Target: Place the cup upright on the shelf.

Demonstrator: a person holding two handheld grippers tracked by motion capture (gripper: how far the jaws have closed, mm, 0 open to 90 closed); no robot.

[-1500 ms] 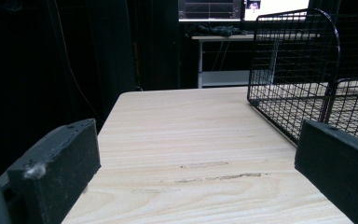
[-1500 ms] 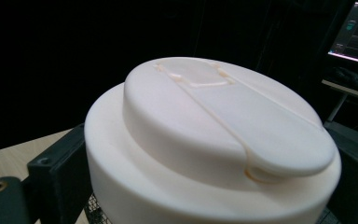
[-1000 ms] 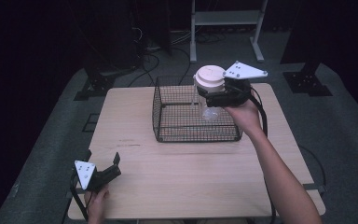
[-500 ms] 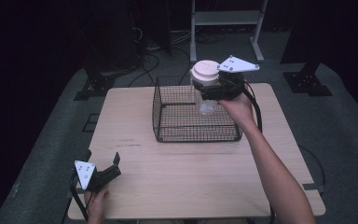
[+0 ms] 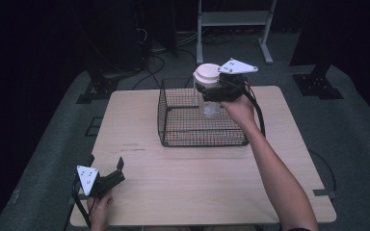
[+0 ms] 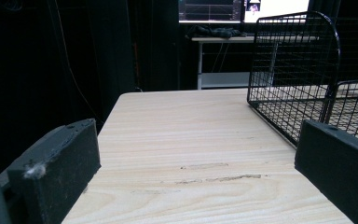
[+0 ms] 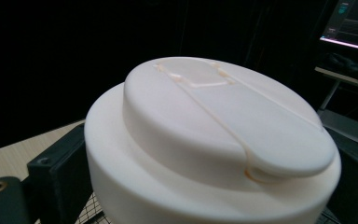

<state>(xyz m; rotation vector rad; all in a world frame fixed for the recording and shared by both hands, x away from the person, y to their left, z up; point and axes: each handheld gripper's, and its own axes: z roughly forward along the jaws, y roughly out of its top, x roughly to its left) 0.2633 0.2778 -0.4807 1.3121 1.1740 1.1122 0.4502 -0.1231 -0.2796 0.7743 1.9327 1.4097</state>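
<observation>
The right gripper [image 5: 211, 91] is clamped under the white lid of the clear plastic jar [image 5: 208, 98], above the black wire basket's [image 5: 173, 137] 1 o'clock corner. Rigid, light (probably slippery): grip below the lid. The left gripper [image 5: 117, 171] rests released.

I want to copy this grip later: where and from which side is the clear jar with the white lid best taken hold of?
Grip the clear jar with the white lid just under the wide lid, coming in level from the side, as the right tool does here. The jar stands upright, and the lid overhangs the neck, so it would likely catch on the jaws rather than slip through. Its exact contact points are hidden.
</observation>
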